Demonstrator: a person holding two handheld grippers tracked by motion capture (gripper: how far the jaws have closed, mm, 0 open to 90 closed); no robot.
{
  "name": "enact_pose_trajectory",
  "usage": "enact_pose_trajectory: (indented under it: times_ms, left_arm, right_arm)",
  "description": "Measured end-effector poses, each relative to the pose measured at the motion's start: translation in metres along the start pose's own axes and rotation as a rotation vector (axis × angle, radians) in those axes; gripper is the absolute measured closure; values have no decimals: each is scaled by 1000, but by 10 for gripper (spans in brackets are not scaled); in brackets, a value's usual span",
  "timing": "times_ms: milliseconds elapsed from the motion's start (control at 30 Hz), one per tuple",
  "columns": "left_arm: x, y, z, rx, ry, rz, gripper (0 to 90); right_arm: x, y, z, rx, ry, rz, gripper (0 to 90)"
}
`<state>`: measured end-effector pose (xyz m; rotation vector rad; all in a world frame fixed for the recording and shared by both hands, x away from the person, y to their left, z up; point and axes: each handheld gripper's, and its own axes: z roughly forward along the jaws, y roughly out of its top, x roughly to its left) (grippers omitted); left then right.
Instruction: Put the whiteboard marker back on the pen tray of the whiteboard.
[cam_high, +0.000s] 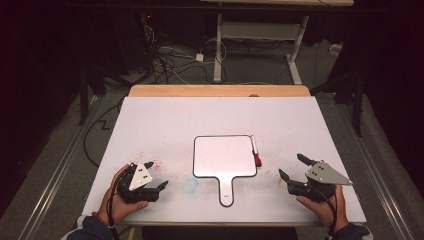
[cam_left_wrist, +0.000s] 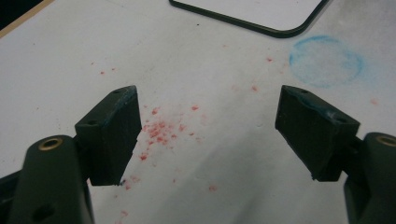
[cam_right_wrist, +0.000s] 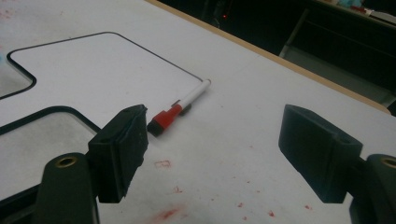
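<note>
A paddle-shaped whiteboard (cam_high: 224, 156) with a black rim lies flat at the table's middle, its handle (cam_high: 226, 192) pointing toward the person. A white marker with a red cap (cam_high: 255, 151) lies along the board's right edge, cap toward the person. My left gripper (cam_high: 157, 175) rests near the front left, open and holding nothing, a little left of the board. My right gripper (cam_high: 291, 165) sits at the front right, also open, its jaws angled toward the marker (cam_right_wrist: 180, 108) and the board (cam_right_wrist: 93, 65). In the left gripper view the gripper (cam_left_wrist: 208, 98) faces the board's corner (cam_left_wrist: 261, 9).
A round blue smudge (cam_left_wrist: 325, 60) and red specks (cam_left_wrist: 159, 130) stain the white tabletop (cam_high: 165, 125) near my left gripper; more red marks (cam_right_wrist: 163, 214) lie by the right one. A wooden strip (cam_high: 220, 90) edges the far side. Beyond it are floor cables (cam_high: 165, 60) and white desk legs (cam_high: 218, 50).
</note>
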<state>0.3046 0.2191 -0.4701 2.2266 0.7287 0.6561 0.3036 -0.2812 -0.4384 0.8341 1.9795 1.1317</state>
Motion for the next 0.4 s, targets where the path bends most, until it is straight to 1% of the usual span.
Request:
enact_pose_trajectory:
  times_ms: [33,67,100,167,400]
  left_arm:
    - [0,0,1,1,-1,3,217]
    - [0,1,1,3,-3,5,217]
    - [0,1,2,2,-5,4,217]
    - [0,1,2,3,-7,6,217]
    - [0,2,4,6,-12,2,217]
  right_arm:
    - [0,0,0,-2,-8,1,246]
    - [-1,0,0,-5,-7,1,240]
    - [-1,0,0,-8,-5,10,232]
    - [0,0,0,1,-13,3,232]
    - [-1,-1,1,0,-17,3,228]
